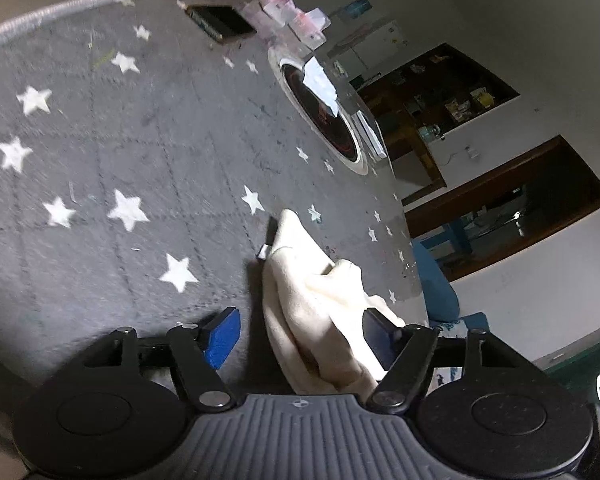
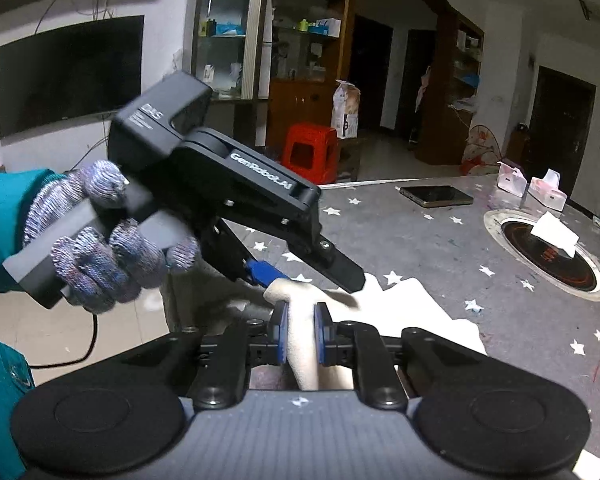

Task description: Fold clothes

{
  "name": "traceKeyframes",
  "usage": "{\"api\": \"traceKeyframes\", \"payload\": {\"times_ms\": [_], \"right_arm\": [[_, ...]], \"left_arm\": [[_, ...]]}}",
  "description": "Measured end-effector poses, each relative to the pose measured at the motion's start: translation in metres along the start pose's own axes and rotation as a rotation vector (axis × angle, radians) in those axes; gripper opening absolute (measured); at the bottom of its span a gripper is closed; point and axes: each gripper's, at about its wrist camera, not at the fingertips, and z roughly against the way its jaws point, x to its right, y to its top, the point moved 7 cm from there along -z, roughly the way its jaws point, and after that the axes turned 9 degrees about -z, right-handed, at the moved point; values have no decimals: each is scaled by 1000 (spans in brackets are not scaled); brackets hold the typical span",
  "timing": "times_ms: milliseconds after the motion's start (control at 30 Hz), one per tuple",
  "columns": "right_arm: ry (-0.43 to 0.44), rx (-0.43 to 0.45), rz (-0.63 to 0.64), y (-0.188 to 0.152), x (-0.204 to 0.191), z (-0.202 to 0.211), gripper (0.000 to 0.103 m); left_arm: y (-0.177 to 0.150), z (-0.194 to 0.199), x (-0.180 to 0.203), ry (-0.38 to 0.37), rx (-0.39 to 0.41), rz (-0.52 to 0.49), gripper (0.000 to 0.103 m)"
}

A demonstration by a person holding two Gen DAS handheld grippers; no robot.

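Note:
A cream cloth [image 1: 312,304] lies bunched on the grey star-patterned table [image 1: 140,140], near its edge. My left gripper [image 1: 300,336] is open, its blue pads on either side of the cloth. In the right wrist view my right gripper [image 2: 300,332] is shut on a fold of the same cream cloth [image 2: 400,304]. The left gripper [image 2: 312,276], held by a gloved hand [image 2: 100,240], hovers just above the cloth, its fingers spread.
A round black induction hob [image 2: 548,256] is set into the table, with a white paper [image 2: 554,234] on it. A phone [image 2: 436,195] and pink-white boxes [image 2: 532,184] lie at the far edge. A red stool [image 2: 310,152] stands beyond the table.

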Motion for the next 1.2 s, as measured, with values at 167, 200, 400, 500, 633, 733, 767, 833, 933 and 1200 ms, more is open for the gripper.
{"api": "traceKeyframes", "payload": {"times_ms": [167,200,400,500,633,733,767,833,933,1200], "right_arm": [[-1,13,1,3,-1,1,12],[-1,17,0,3,-1,2,12],[13,26,-4,3,-4,5,12],[22,20,-24,0,-2,5,12],[32,18,-65,-5,6,7,13],[8,29,-106,-9,17,16,20],[-7,34,-122,-10,22,19,22],[-27,45,-187,-14,37,28,22],[-81,64,-285,-22,64,43,23],[-395,66,-530,-67,159,77,38]], "left_arm": [[4,-12,4,-18,-21,51,72],[4,-14,5,-22,-27,60,70],[-2,-28,3,-47,-56,125,36],[-7,-33,-2,-50,-65,141,24],[-7,-35,0,-42,-66,104,22],[-5,-36,4,-34,-66,58,21],[-5,-36,5,-30,-66,47,21],[-5,-37,5,-24,-68,35,21],[-4,-37,4,-24,-66,32,21],[-2,-40,9,-2,-69,-36,21]]}}
